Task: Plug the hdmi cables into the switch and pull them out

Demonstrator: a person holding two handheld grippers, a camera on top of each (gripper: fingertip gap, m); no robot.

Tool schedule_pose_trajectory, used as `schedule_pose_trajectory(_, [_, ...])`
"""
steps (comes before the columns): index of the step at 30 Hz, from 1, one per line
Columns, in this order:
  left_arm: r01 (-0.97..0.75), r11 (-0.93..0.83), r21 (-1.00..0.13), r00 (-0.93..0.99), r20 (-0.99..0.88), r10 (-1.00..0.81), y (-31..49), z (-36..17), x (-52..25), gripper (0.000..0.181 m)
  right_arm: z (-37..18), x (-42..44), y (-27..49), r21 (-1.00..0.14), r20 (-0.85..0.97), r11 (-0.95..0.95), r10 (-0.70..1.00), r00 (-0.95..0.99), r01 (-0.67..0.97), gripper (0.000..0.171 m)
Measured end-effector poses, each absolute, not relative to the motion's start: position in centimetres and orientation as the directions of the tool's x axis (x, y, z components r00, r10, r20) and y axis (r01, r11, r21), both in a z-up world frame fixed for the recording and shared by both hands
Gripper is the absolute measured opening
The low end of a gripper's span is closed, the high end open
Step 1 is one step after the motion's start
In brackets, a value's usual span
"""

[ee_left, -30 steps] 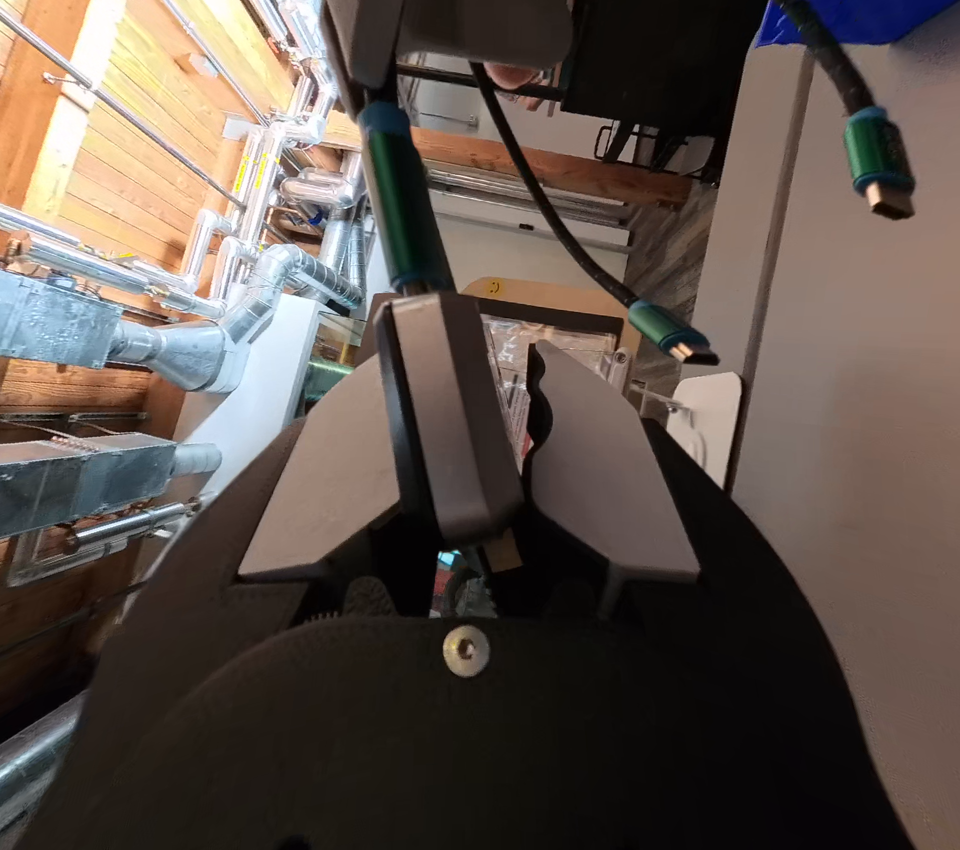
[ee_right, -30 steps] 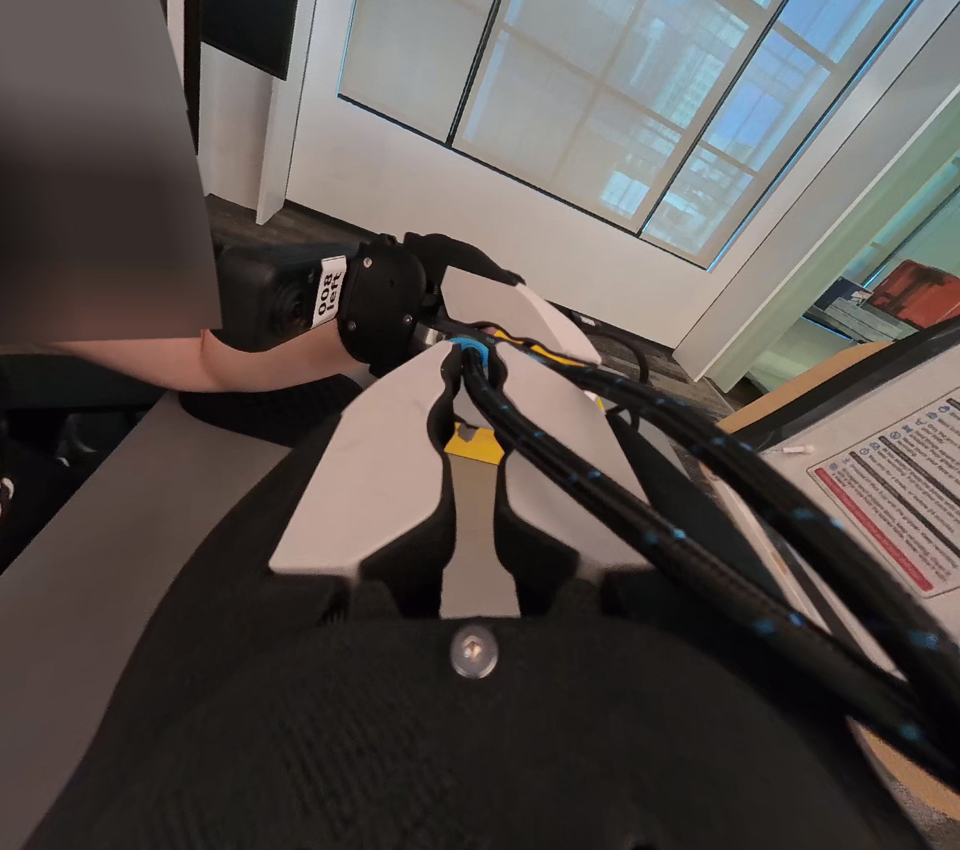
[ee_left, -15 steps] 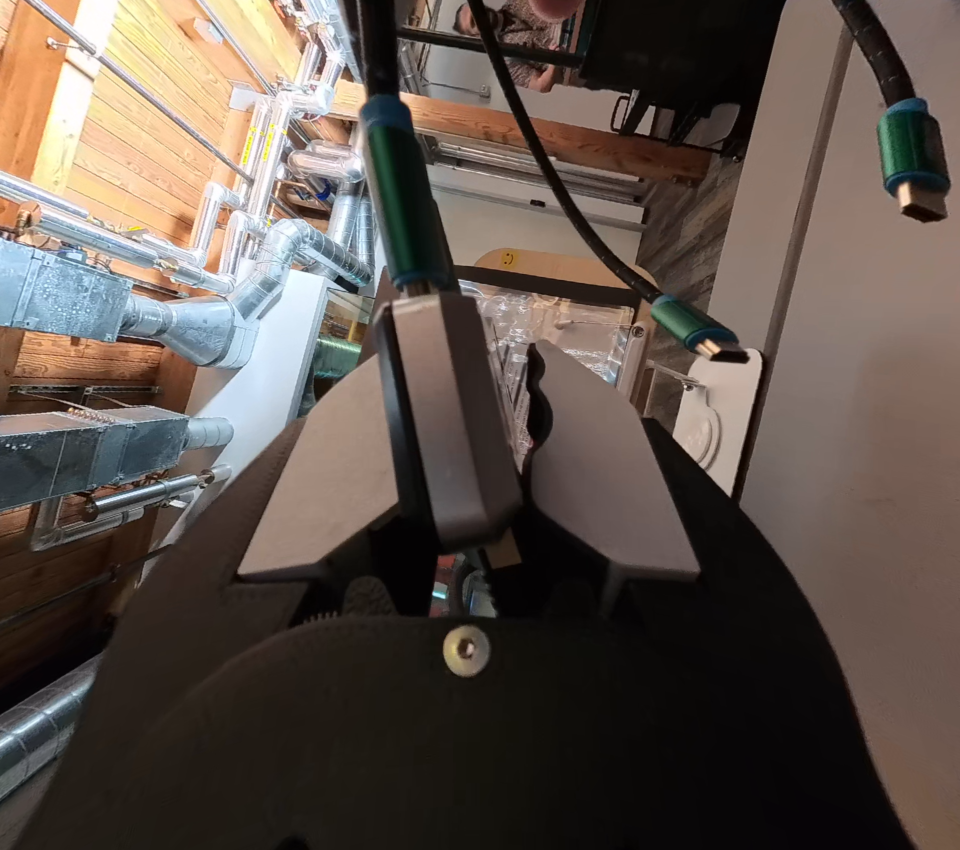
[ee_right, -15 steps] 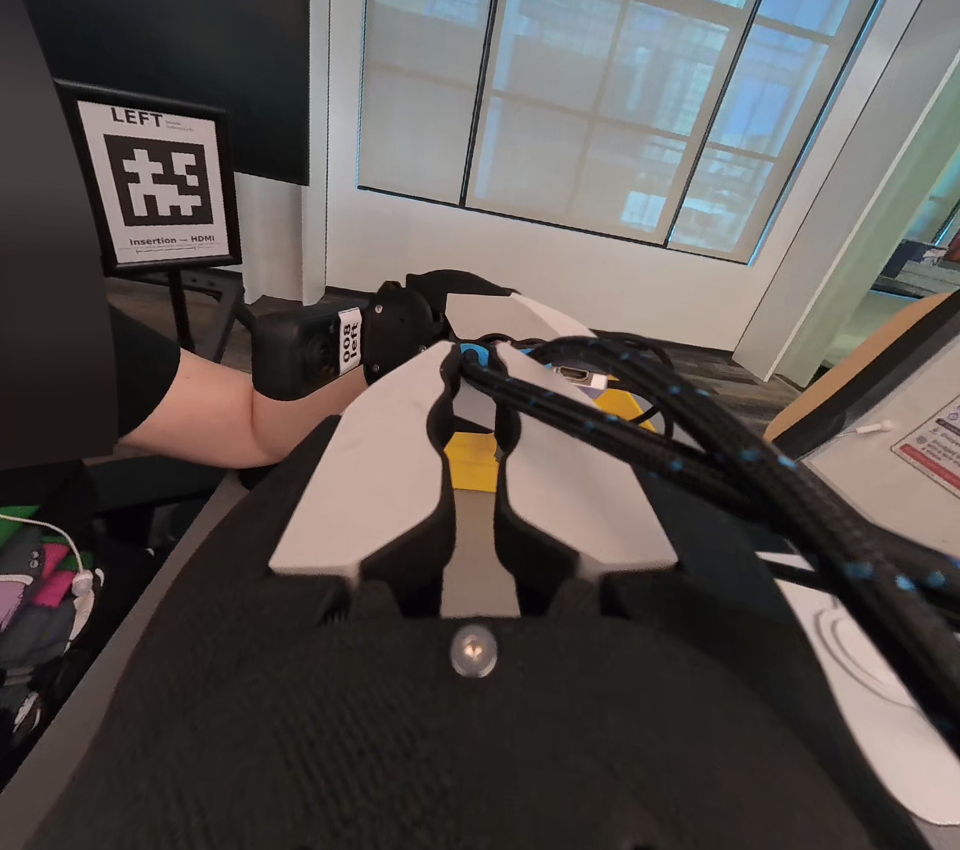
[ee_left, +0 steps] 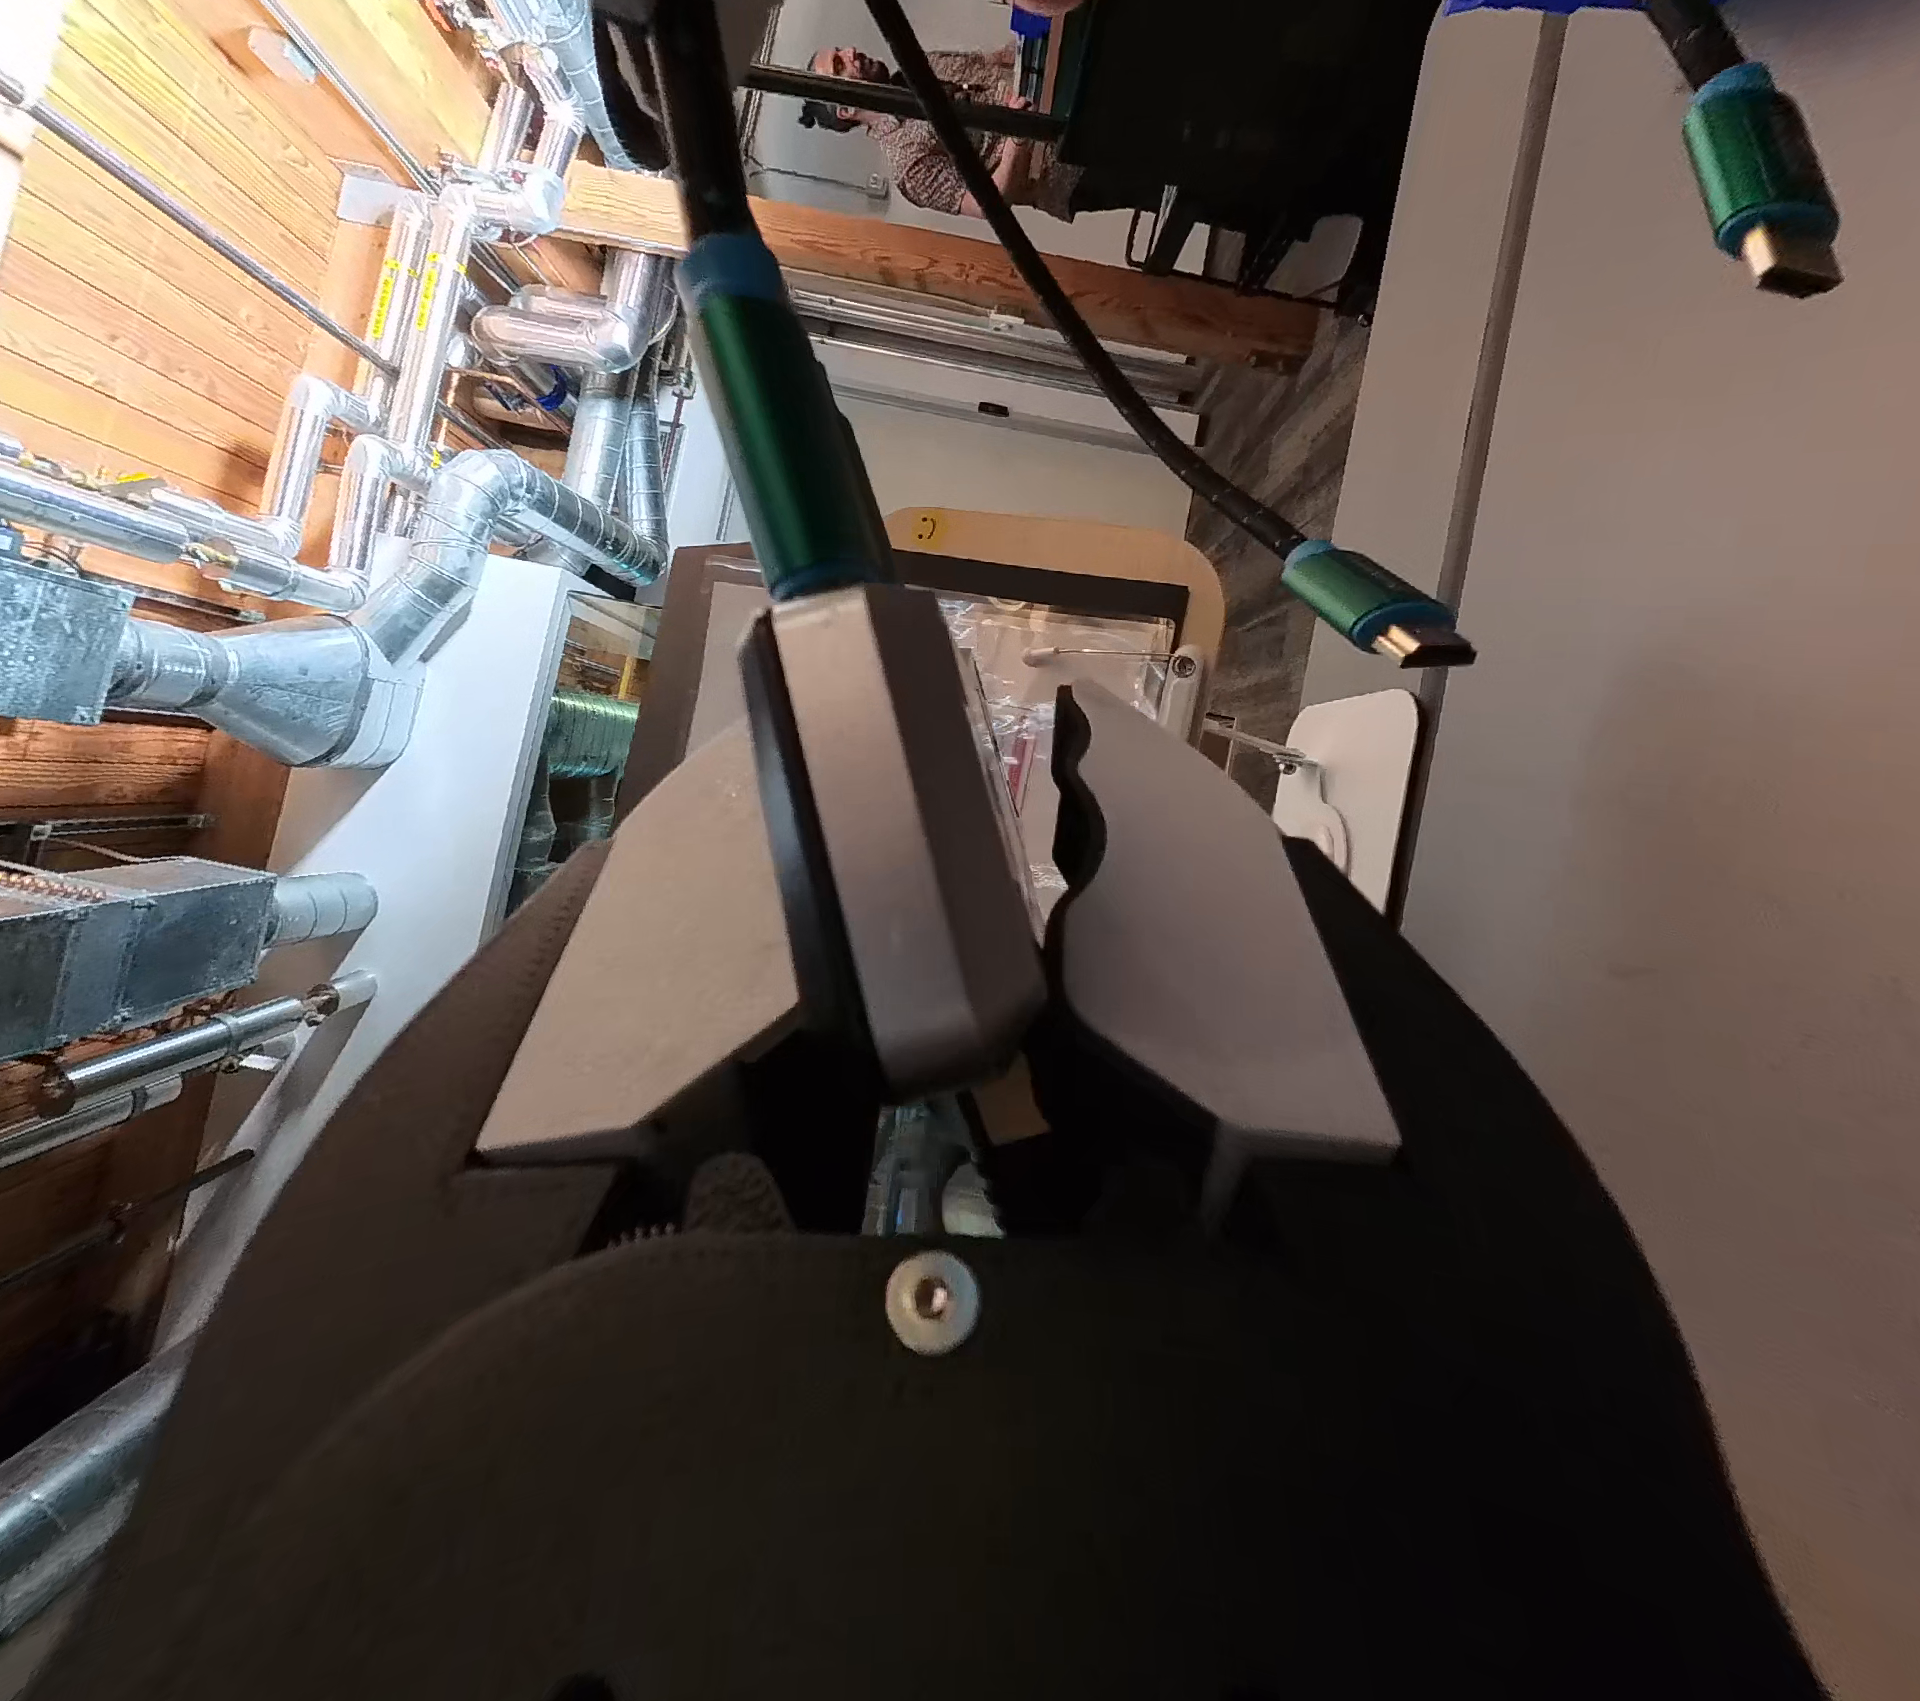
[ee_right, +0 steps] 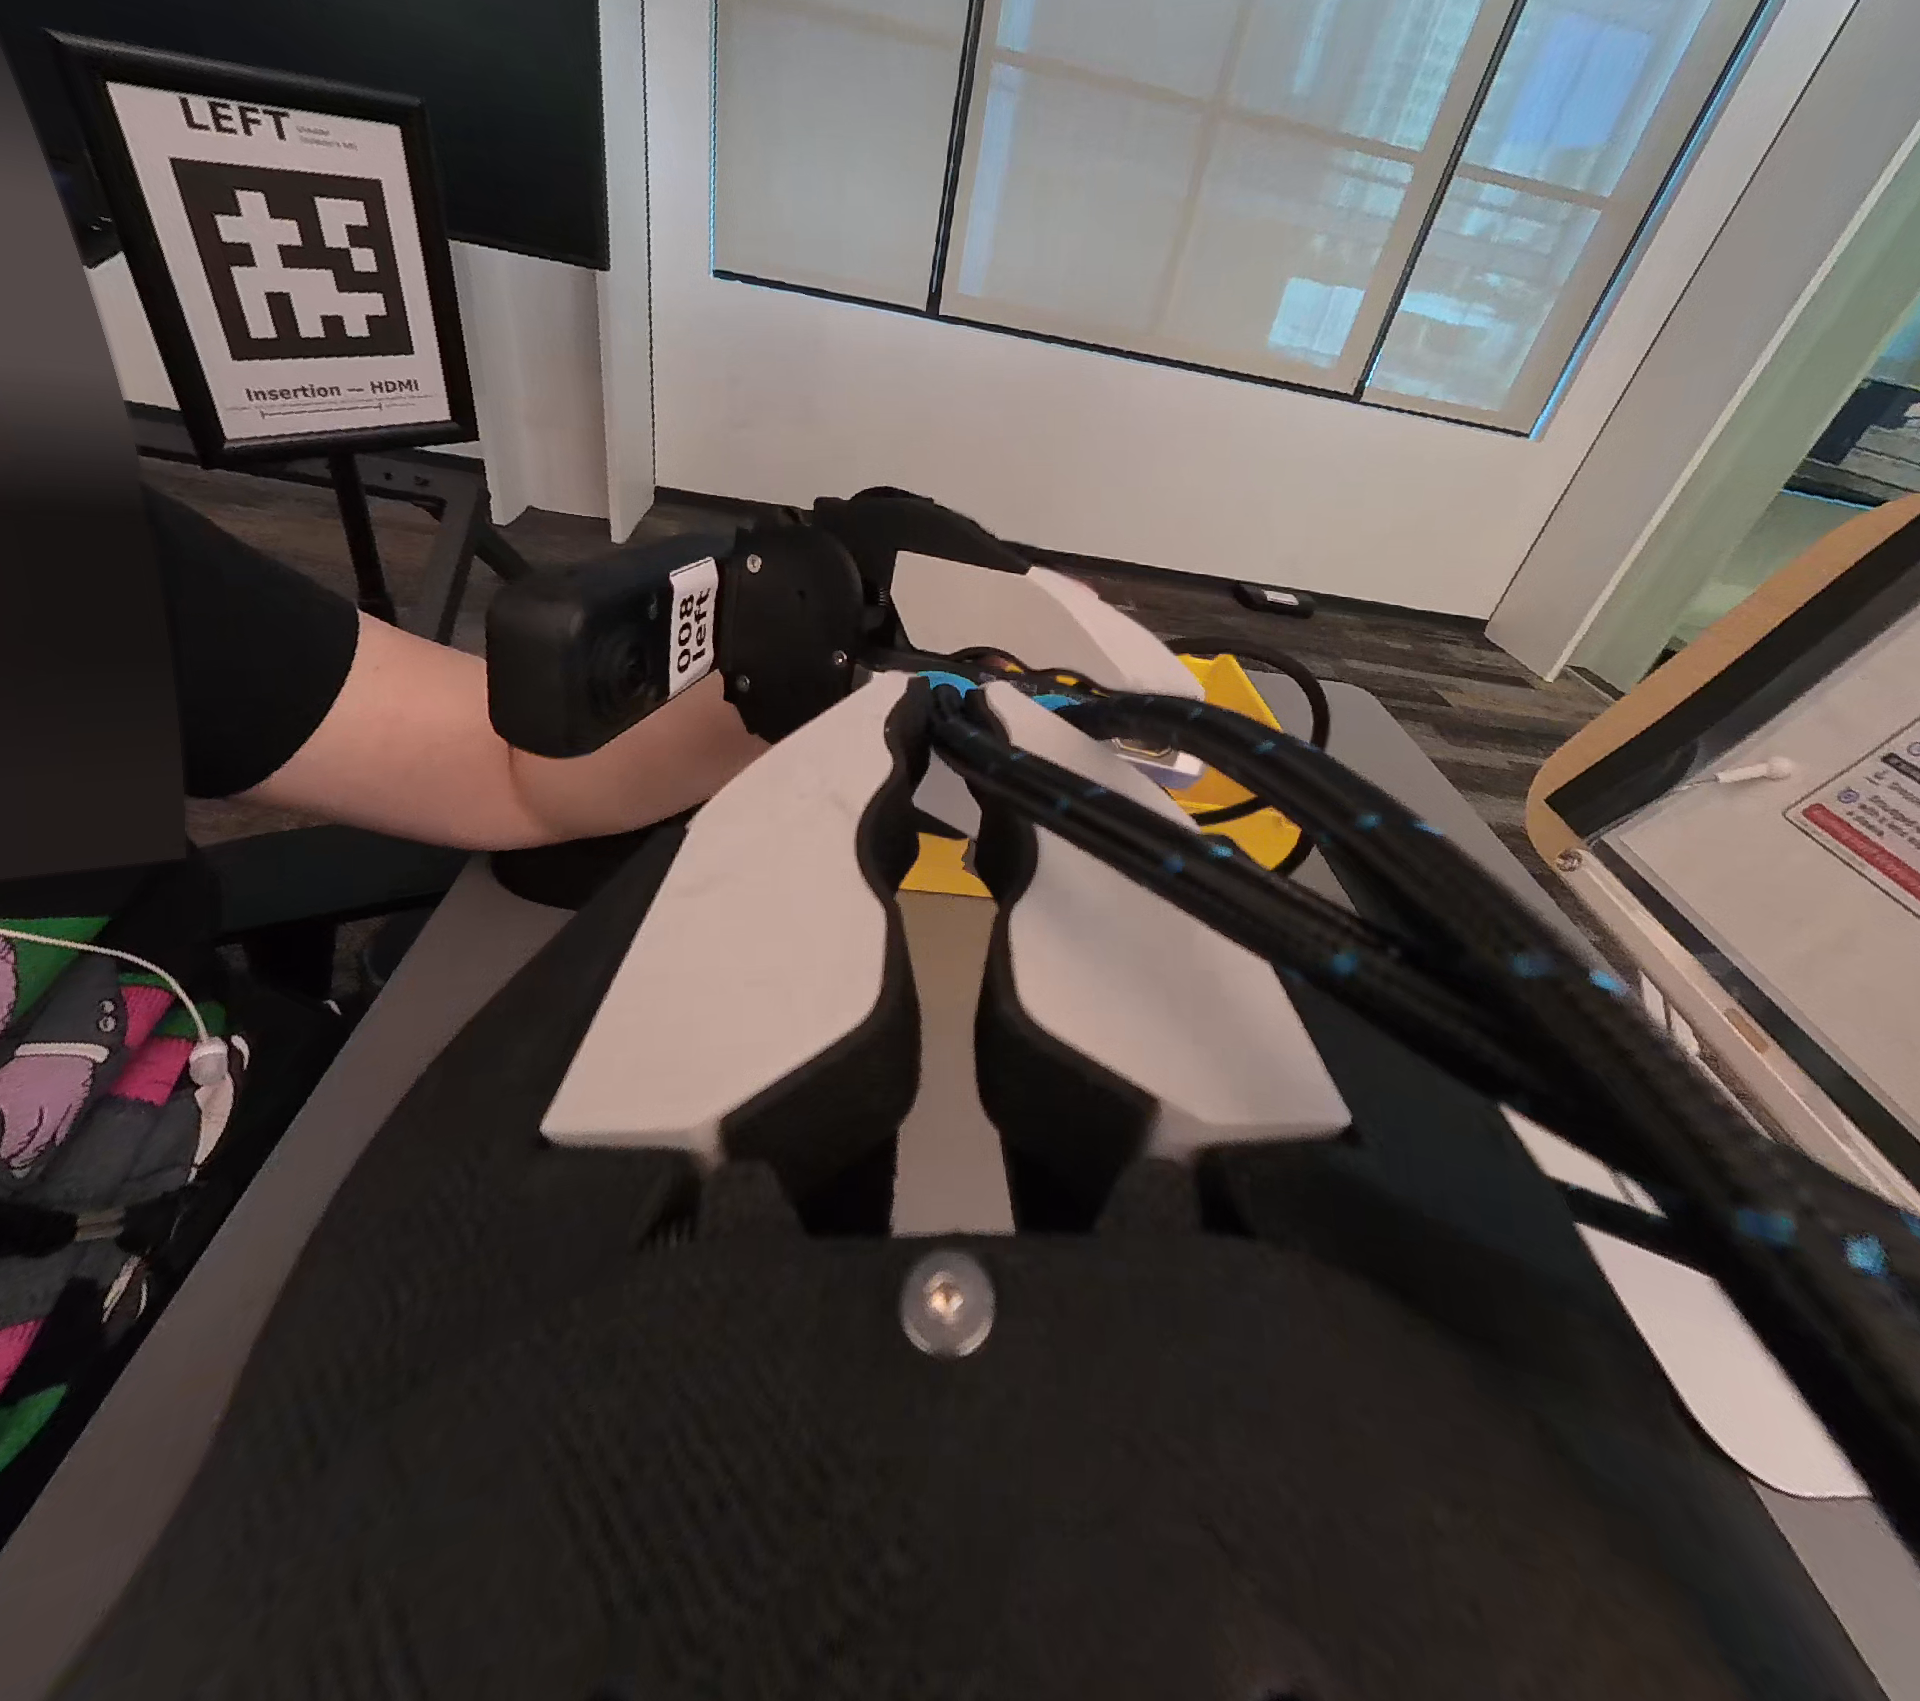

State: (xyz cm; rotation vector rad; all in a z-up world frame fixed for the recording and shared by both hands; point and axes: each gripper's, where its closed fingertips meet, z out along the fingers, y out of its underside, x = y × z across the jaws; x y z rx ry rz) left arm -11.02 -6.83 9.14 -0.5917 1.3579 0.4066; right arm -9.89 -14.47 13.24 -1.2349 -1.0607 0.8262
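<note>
Our left tool (ee_left: 914,820) pinches the switch (ee_left: 883,830), one green plug (ee_left: 779,446) seated in it.
Only the right view shows our right tool (ee_right: 951,716) clamped on black cables (ee_right: 1299,862) above the table (ee_right: 1382,737); the left view alone shows two free plugs (ee_left: 1371,602).

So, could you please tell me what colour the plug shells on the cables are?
Green with blue end bands, clearest in the left wrist view on the plug hanging free.

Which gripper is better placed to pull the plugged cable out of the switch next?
Right, probably. The right gripper is shut on the cables, including the one plugged into the switch. The left gripper clamps the switch and should only brace it.
</note>
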Motion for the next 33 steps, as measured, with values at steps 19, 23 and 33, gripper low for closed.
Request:
schedule_pose_trajectory(19, [-0.636,0.753,-0.17,0.2,-0.978,-0.052,-5.8,9.3,-11.6,0.039,13.1,-10.1,-14.0,-0.97,0.236,0.238,0.91,0.341,0.037,0.008])
schedule_pose_trajectory(23, [-0.609,0.751,-0.257,0.209,-0.965,-0.16,-5.5,8.9,-11.2,0.04,13.4,-10.0,-13.9,-0.975,0.221,0.212,0.904,0.365,0.064,0.008])
schedule_pose_trajectory(33, [-0.253,0.636,-0.729,0.204,-0.682,-0.702,-8.2,11.0,-12.6,0.038,21.7,-3.4,-27.4,-0.719,0.664,0.681,0.613,0.429,0.139,0.007])
